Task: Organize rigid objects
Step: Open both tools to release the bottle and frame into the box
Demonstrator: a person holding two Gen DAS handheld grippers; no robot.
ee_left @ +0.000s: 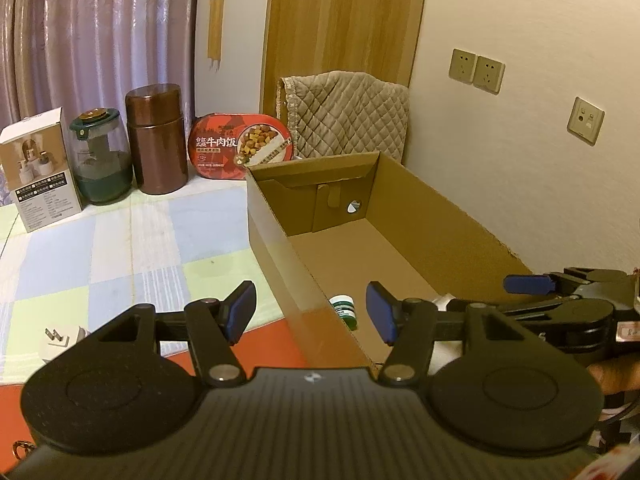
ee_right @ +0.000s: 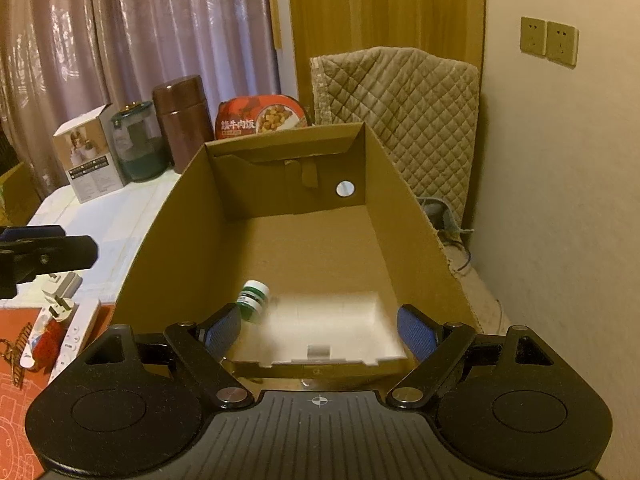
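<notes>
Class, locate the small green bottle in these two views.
The small green bottle lies inside the cardboard box, at its near left corner, beside a white tray.

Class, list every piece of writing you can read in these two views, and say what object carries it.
"牛肉饭": large white characters on the red oval meal box leaning behind the open cardboard box.
Smaller print on that lid: too small.
White product carton: blurred.
Small green-labelled bottle: unreadable.
White remote control: unreadable.
</notes>
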